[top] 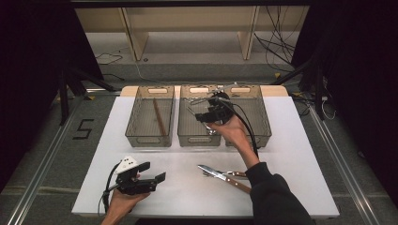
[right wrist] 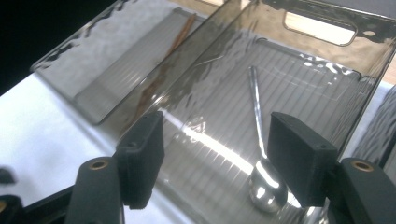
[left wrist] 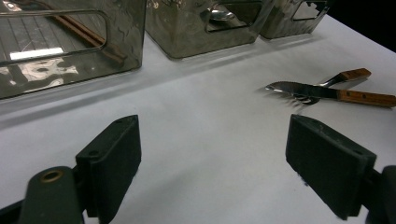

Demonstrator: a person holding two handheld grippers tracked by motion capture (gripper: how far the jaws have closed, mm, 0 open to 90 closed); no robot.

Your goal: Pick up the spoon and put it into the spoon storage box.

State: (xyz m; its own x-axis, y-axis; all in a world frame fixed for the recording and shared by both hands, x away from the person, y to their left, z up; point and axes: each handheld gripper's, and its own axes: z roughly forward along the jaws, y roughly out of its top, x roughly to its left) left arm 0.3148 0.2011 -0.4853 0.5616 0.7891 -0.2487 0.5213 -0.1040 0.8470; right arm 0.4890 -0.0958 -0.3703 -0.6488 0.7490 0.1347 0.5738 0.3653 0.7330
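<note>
Jaws of the right gripper (right wrist: 212, 154) stand wide apart with nothing between them, poised over the middle tray (top: 182, 123). Below them a spoon (right wrist: 259, 154) lies flat on the tray's ribbed floor, bowl toward the gripper and handle running away toward the far wall.

The spoon looks like polished metal: stiff, light, and likely slick under rubber pads. Lying flat, it leaves little to pinch. The narrow handle near its middle seems the best hold, jaws across it, though it may skate on the ribs.

The left gripper (top: 151, 171) rests near the front left corner of the worktop (top: 291, 140), jaws equally wide, holding nothing.

A knife (top: 224, 177) and a fork (left wrist: 327, 84), both wooden-handled, lie crossed on the worktop by the right forearm. They are rigid too, and the wood should grip better than the blade.

The left tray (top: 132, 123) holds a chopstick (top: 159, 116); a third tray (top: 265, 123) sits to the right, touching the middle one.

The worktop is smooth, white and matte. Beyond it are wooden shelf legs, loose cables on the floor, and dark surroundings.
</note>
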